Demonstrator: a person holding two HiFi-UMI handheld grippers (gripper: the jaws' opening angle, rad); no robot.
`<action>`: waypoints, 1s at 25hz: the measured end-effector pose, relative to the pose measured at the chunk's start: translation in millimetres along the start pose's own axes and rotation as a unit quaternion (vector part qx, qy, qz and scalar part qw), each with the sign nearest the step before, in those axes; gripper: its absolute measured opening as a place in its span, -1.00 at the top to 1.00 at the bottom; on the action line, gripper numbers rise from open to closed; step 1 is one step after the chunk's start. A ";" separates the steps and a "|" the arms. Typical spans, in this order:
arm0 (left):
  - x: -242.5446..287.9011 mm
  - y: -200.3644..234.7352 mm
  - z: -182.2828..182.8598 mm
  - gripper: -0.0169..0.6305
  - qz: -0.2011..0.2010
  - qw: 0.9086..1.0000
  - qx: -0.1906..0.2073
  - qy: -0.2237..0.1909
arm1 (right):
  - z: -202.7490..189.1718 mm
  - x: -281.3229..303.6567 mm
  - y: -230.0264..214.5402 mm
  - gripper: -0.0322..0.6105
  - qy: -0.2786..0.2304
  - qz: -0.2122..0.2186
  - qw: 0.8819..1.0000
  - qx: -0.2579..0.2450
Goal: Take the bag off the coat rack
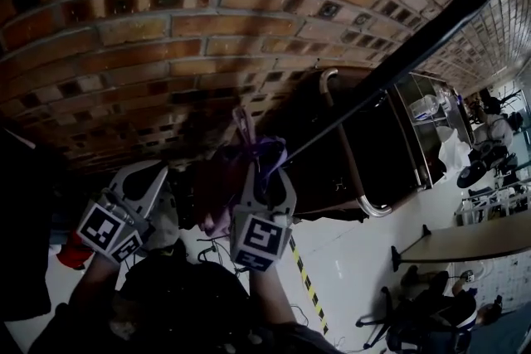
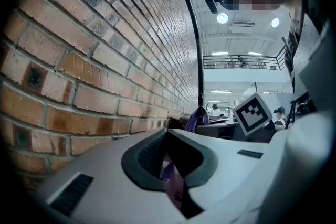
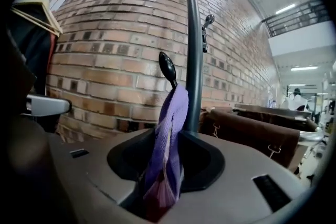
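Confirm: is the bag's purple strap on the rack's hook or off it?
On. The right gripper view shows the purple strap draped over the black hook, hanging down from it.

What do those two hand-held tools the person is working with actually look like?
The left gripper and right gripper are alike: smooth pale grey shells whose jaws are lined with dark ribbed pads. Each carries a cube printed with black-and-white square markers. No cables show, and the sleeves are too dark to make out.
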State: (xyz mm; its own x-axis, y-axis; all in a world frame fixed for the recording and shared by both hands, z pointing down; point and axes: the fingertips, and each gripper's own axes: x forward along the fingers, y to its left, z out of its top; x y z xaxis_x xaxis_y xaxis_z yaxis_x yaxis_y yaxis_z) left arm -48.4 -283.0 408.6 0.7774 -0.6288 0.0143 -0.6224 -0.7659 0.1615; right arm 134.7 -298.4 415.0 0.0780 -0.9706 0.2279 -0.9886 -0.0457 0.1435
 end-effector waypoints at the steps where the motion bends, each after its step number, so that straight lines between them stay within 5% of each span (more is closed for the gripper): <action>1: 0.5 0.6 -1.0 0.93 -0.002 1.000 0.000 0.002 | 0.6 -0.3 -1.1 0.38 -0.004 -0.004 1.000 -0.001; 11: 8.5 -1.5 -8.2 0.93 -0.008 1.000 -0.008 0.014 | 6.5 -5.0 -8.2 0.72 -0.049 0.029 0.998 0.019; 25: 17.8 -1.6 3.6 0.93 0.011 1.000 -0.009 0.004 | 16.5 -15.1 -8.1 0.77 -0.056 0.081 0.992 0.072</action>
State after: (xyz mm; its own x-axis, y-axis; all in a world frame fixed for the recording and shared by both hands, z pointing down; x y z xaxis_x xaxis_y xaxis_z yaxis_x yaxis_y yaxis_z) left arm -33.9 -293.4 405.0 0.7644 -0.6443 0.0252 -0.6375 -0.7494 0.1787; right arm 139.4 -287.3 394.5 -0.0905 -0.9878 0.1270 -0.9958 0.0876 -0.0281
